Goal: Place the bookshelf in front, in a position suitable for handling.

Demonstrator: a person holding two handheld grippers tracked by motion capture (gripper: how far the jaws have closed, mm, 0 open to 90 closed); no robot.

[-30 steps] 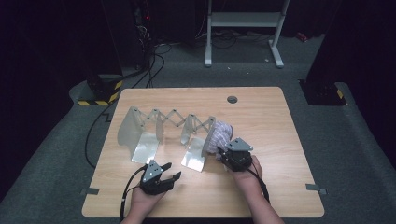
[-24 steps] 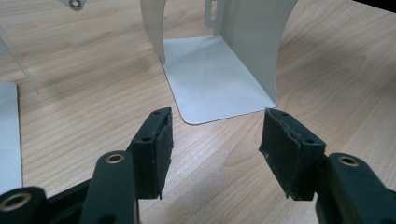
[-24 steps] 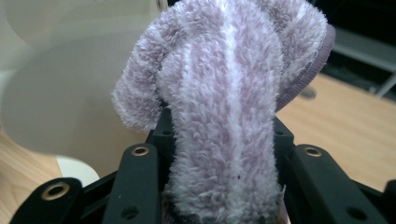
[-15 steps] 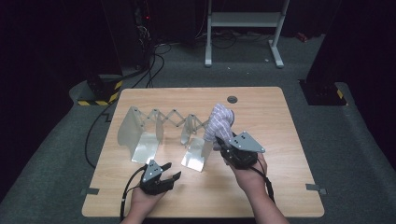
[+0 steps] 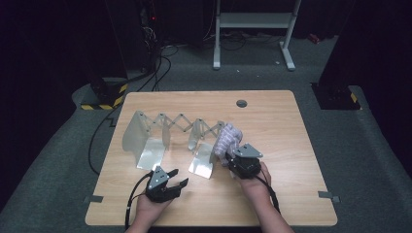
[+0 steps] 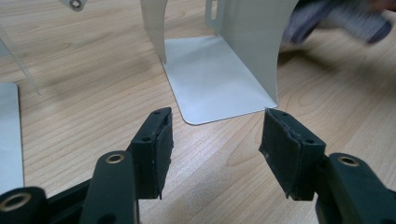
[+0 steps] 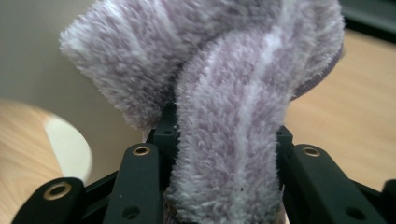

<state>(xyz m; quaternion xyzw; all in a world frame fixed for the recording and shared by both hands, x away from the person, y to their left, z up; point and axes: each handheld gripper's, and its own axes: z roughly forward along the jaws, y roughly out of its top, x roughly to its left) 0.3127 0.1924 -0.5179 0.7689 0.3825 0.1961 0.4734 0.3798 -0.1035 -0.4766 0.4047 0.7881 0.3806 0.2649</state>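
High view: right gripper (image 5: 232,156) clamps fuzzy sock (image 5: 227,138) beside rack (image 5: 167,133); left gripper (image 5: 176,178) open, idle. Next, I'd guess: seat sock in 1 slot.

A wooden table (image 5: 282,145) is standing on grey carpet (image 5: 350,141) in a dark room — black cables (image 5: 160,58) are trailing behind it, and a white metal frame (image 5: 252,22) is sitting beyond, near a yellow-and-black striped base (image 5: 104,97).

High view up above the near edge of the surface (image 5: 291,126), looking forward and down, both claw views very close, left claw view and high view sharing the metal stand (image 6: 219,74).
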